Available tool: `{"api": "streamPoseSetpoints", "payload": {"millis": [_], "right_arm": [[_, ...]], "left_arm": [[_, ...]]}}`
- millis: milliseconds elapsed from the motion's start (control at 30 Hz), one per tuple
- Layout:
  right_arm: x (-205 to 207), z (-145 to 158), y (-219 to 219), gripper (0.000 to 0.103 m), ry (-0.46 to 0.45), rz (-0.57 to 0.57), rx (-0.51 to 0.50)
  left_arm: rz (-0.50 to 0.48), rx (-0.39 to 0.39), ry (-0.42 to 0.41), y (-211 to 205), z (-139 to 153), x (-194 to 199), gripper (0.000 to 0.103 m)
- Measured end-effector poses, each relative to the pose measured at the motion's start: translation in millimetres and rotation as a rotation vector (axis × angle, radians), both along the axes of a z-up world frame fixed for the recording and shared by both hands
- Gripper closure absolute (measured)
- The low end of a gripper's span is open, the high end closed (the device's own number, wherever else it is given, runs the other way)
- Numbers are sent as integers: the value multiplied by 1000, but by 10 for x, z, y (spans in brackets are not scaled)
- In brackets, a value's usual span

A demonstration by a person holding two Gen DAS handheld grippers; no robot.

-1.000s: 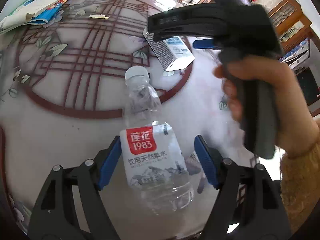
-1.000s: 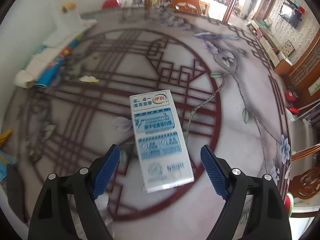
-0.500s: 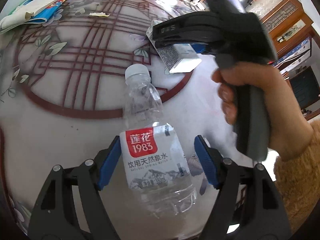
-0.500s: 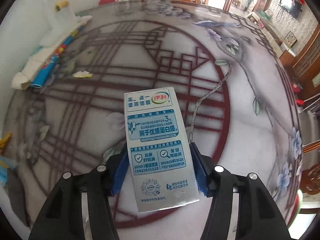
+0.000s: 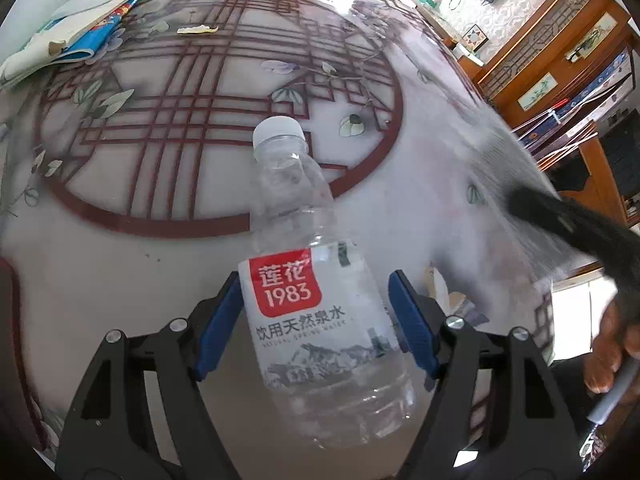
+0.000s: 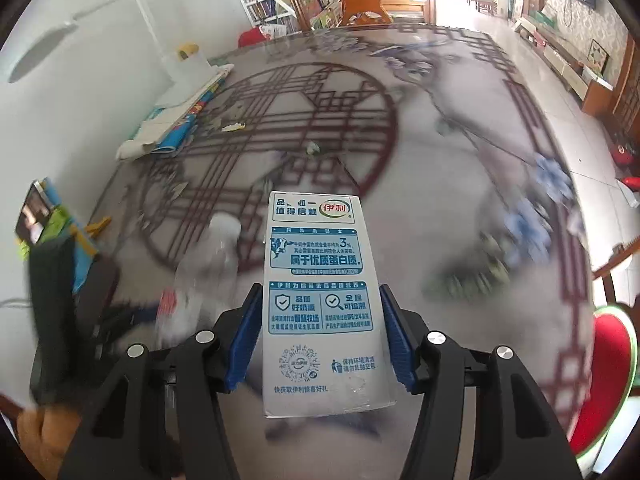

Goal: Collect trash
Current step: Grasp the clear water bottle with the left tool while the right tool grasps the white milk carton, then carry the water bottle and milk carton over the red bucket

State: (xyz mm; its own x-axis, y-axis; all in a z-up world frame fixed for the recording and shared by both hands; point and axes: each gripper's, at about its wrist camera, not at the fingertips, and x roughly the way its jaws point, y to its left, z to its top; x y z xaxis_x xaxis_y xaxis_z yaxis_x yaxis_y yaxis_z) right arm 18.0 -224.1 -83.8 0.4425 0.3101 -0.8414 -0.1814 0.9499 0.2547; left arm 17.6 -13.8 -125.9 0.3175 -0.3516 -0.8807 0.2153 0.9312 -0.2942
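Observation:
A clear plastic water bottle (image 5: 316,312) with a red and white label and a white cap sits between the blue pads of my left gripper (image 5: 316,328); the left pad touches the label and a small gap shows at the right pad. My right gripper (image 6: 320,336) is shut on a white and blue milk carton (image 6: 320,300) and holds it above the table. The bottle also shows blurred in the right wrist view (image 6: 204,276), at the lower left. The right gripper shows as a dark blur in the left wrist view (image 5: 568,232).
The patterned round table (image 5: 160,128) carries a stack of papers and a blue booklet (image 5: 68,44) at the far left and a small paper scrap (image 5: 198,30). A red chair (image 6: 600,380) stands at the right. Wooden cabinets (image 5: 560,60) line the far wall.
My right gripper closed on the milk carton and lifted it off the table, moving back and right. The left gripper has closed in on the bottle.

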Motion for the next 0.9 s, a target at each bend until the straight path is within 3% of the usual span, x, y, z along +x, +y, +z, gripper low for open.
{"api": "streamPoseSetpoints", "payload": {"millis": [67,233,367,600,800,900], "right_arm": [[-162,27,-113,49,-20,-13,0],[-407,-103,-439,49,-40,-101,42],[-393,-149,-681,49,-4,-185,209],[-429,-82,-736,49,-48,-207,164],[-480,-24,-836,49,-87,-224,183],[-503,21,-909,49,-111,-239,201]], "left_arm": [[4,11,-15,2,4,7,33],[7,32,-54,-13,26,-12,46],[22,23,-83,8,67,-33,47],[52,43,-233,28,317,-128,47],[75,113,-350,-13,481,-258,47],[87,113,-384,-85,544,-386,47]]}}
